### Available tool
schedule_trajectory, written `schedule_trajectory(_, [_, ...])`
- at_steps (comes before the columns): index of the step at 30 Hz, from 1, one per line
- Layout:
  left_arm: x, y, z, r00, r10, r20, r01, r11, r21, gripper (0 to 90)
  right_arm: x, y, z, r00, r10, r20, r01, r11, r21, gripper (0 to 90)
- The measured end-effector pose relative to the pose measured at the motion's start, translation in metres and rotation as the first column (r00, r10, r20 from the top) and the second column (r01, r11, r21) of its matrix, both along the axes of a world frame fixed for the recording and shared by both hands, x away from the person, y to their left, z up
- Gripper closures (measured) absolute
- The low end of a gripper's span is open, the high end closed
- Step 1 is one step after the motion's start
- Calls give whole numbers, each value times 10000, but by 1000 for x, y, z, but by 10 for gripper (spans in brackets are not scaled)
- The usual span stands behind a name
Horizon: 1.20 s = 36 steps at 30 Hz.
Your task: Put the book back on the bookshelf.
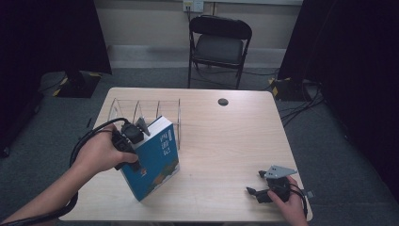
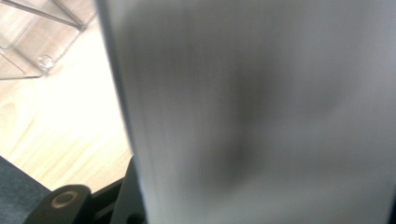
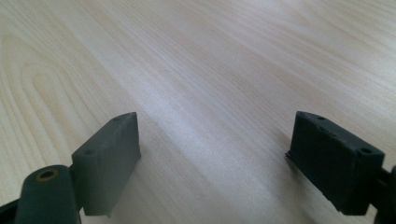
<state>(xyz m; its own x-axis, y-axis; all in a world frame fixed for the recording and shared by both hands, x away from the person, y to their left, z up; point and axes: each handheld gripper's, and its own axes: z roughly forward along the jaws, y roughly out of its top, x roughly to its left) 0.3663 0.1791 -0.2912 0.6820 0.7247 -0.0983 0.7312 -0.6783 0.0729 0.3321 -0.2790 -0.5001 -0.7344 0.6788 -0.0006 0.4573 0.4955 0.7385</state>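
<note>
Gripping a blue book (image 1: 157,160) with the left gripper (image 1: 132,149), jaws clamped on its upper left edge, just in front of the clear wire rack (image 1: 141,109). Standing tilted on one lower corner on the table (image 1: 226,141), that book, its top leaning back toward the rack and its cover facing the front of the table. Touching or nearly touching the rack's right end with its top edge; hard to tell which from the high view. Showing white lettering down the cover and a green and orange picture near the bottom.

Filling most of the left gripper view with the blurred pale page edge of the book (image 2: 261,112), pressed close to the camera. Showing a corner of the rack (image 2: 37,42) at upper left there, with the pale wood of the table (image 2: 70,130) beneath it.

Resting far to the right of the rack, near the table's front right corner, the right gripper (image 1: 256,183), held by a hand (image 1: 291,205) coming in from the bottom edge. Standing wide apart, its jaws, with nothing between them: bare wood grain (image 3: 210,93) lying under the right gripper (image 3: 212,154) in its own view.

Sitting behind the rack, beyond the table's far edge, a black folding chair (image 1: 219,44). Lying to the right of the rack near the far edge, a small round dark grommet (image 1: 223,101).
</note>
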Motion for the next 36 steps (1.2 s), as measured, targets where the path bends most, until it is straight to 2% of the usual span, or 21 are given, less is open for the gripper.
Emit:
schedule_trajectory(1, [1,-2,2,9998,180,-118,-178,9997,149,617,0,0,0,10000,-3,2,3,10000,-5,153])
schedule_trajectory(4, [5,-4,9,9978,544,-383,-535,9983,238,618,0,0,0,10000,-4,0,4,10000,-3,153])
schedule_trajectory(12, [16,0,13,9887,1453,-363,-1447,9893,184,620,0,0,0,10000,19,6,-19,10000,-4,153])
schedule_trajectory(18, [25,-4,16,9862,1632,-293,-1624,9863,283,620,0,0,0,10000,18,6,-18,10000,-5,153])
schedule_trajectory(22, [33,-4,20,9830,1813,-303,-1813,9834,50,621,0,0,0,10000,18,6,-18,10000,-4,152])
schedule_trajectory(23, [35,-4,21,9787,2024,-349,-2027,9792,-38,620,0,0,0,10000,20,8,-20,10000,-4,153])
schedule_trajectory(25, [37,-5,22,9766,2123,-340,-2128,9770,-105,621,0,0,0,10000,22,9,-22,10000,-5,152])
schedule_trajectory(26, [40,-4,23,9795,1983,-343,-1988,9800,-109,620,0,0,0,10000,20,8,-19,10000,-5,153])
schedule_trajectory(27, [41,-4,23,9734,2259,-374,-2266,9739,-145,620,0,0,0,10000,21,6,-21,10000,-5,152])
schedule_trajectory(28, [42,-4,23,9740,2245,-307,-2250,9743,-129,620,0,0,0,10000,22,8,-22,10000,-3,153])
schedule_trajectory(33, [49,-3,23,9619,2715,-314,-2721,9621,-157,620,0,0,0,10000,27,6,-27,10000,-23,153])
schedule_trajectory(34, [50,-3,23,9590,2828,-168,-2832,9587,-260,621,0,0,0,10000,25,7,-25,10000,-11,153])
schedule_trajectory(35, [51,-3,25,9610,2758,-189,-2761,9609,-187,621,0,0,0,10000,41,16,-41,10000,-19,152])
schedule_trajectory(36, [52,-4,26,9589,2831,-165,-2834,9588,-184,621,1,0,0,10000,44,23,-44,10000,-31,153])
